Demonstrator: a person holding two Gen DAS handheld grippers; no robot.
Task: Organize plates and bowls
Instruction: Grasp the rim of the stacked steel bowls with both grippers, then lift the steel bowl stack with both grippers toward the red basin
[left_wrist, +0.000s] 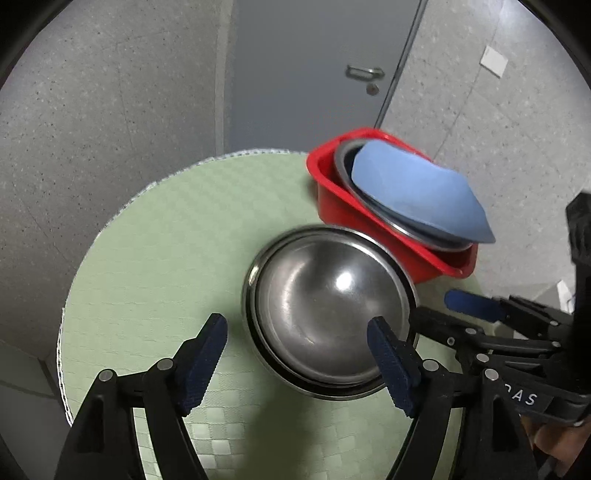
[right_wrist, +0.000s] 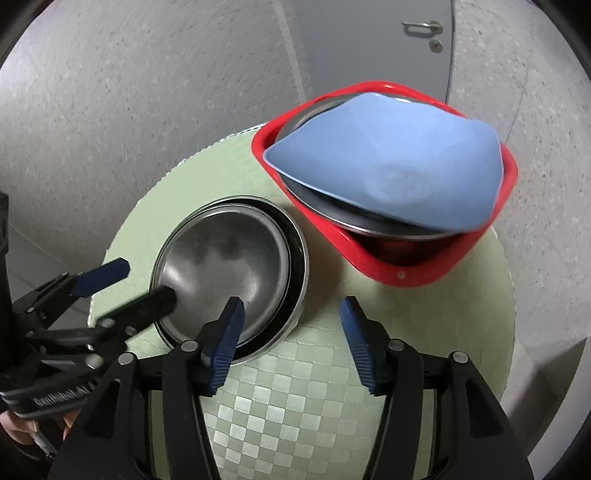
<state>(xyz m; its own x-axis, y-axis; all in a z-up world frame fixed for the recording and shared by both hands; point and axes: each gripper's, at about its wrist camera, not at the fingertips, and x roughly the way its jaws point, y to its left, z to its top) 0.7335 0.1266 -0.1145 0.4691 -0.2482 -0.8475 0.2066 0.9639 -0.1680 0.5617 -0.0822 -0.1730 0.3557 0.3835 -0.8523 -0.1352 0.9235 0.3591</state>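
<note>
- Left gripper has its ridged dark-blue pads spread wide and pinches nothing; its right finger hangs over the near rim of the steel bowl, its left finger over bare mat
- Right gripper is likewise spread and empty; its left pad sits over the bowl's near edge, its right pad over the mat, so the bowl lies ahead and to the left of it
- The bowl is round, brushed metal with a rolled rim and a bright glint inside; it appears nested in a second, darker-rimmed bowl, and both rest on the table
- The round table wears a pale green mat woven in a fine checker pattern
- Just beyond the bowl stands a glossy red plastic tub with rounded corners
- In the tub a metal dish leans tilted, and a matte light-blue plate of angular outline lies across it, overhanging the tub's rim
</note>
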